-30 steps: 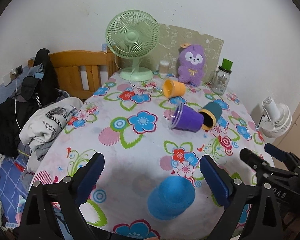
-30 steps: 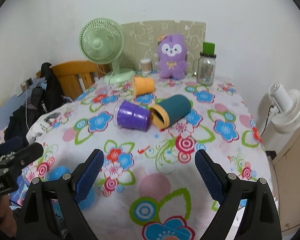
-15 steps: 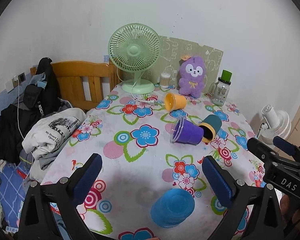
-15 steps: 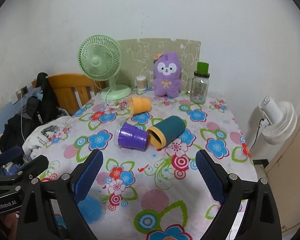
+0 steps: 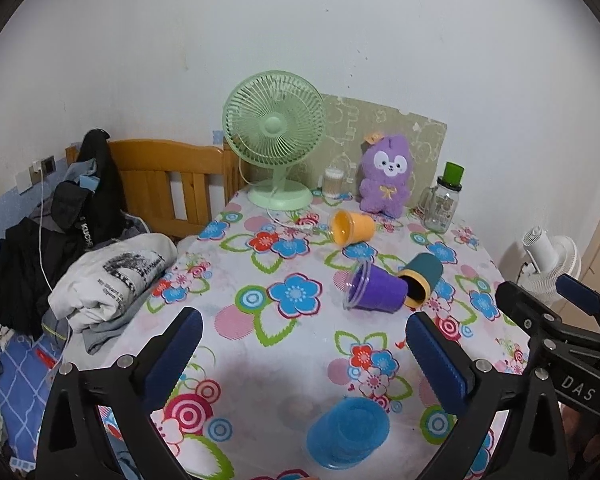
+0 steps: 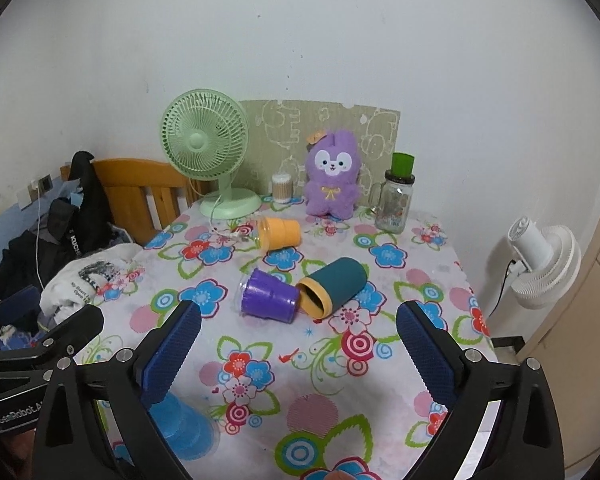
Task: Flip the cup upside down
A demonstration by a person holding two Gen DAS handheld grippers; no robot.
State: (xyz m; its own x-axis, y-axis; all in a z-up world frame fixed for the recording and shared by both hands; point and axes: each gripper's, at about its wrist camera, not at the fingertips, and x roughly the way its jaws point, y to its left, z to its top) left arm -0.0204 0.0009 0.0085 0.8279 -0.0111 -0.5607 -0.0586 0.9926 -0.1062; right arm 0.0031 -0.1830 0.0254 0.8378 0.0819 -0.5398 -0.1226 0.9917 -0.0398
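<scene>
A blue cup stands upside down at the near edge of the flowered table; it also shows in the right wrist view. A purple cup, a teal cup with an orange rim and an orange cup lie on their sides mid-table. My left gripper is open and empty, held above and behind the blue cup. My right gripper is open and empty over the near table.
At the back stand a green fan, a purple plush toy, a glass jar with a green lid and a small container. Folded clothes and a wooden chair are at left. A white fan is at right.
Both grippers have pulled back and risen from the table, so more of the room shows. The blue cup stays upside down where it stood. The other cups have not moved.
</scene>
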